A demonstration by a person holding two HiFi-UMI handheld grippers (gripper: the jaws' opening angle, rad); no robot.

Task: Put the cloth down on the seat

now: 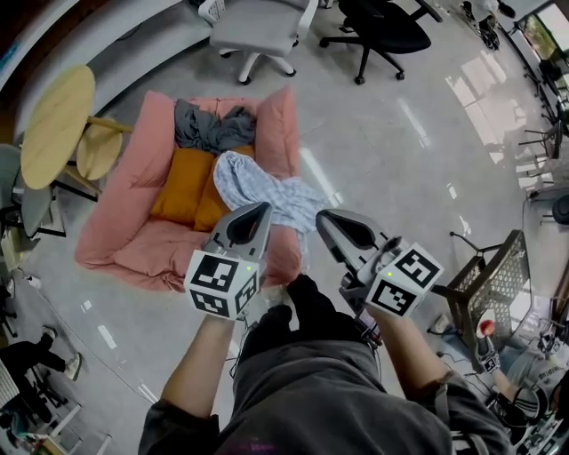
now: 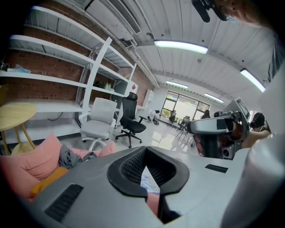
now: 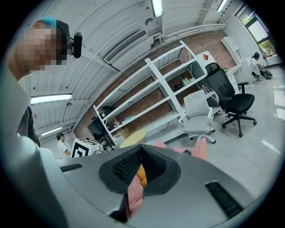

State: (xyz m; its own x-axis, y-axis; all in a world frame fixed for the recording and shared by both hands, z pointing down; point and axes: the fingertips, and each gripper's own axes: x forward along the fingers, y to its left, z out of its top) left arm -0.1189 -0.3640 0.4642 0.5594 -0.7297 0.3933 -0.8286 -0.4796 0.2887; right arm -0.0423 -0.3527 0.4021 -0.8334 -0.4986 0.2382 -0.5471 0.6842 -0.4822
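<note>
- Left tongs (image 1: 253, 218): jaws closed together, nothing between them. The left gripper view shows only a sliver of pale cloth and pink seat through the gap, well beyond the tips.
- Right tongs (image 1: 333, 227): also closed and empty. The right gripper view shows pink and orange in the slit, again background and not a grip.
- Both sit at lower centre of the head view, near the front edge of the seat and touching nothing.
- Pale blue-white cloth (image 1: 267, 191): at frame centre, lying loose on the pink floor seat (image 1: 124, 213). It drapes from the orange cushion (image 1: 182, 187) across to the seat's right arm, just beyond my tips.
- There's a second item, a grey cloth (image 1: 209, 129), bunched at the back of the seat in the upper part of the frame. I take the pale one as the task cloth, since it's nearest the tongs.
- Step, as I read it: the put-down looks done. The cloth is on the seat, free of both tongs.
- One corner rides up on the right arm, and I can't tell whether any of it hangs off the far side.
- Next move, if any: pull both tongs straight back without snagging the near edge.
- If it needs to sit flatter, open one pair, pinch the right-hand corner and drag it left onto the cushion.
- Surroundings: white office chair (image 1: 258, 27) and black office chair (image 1: 382, 31) along the top edge, round wooden table (image 1: 58, 124) upper left. All are well apart from the work.
</note>
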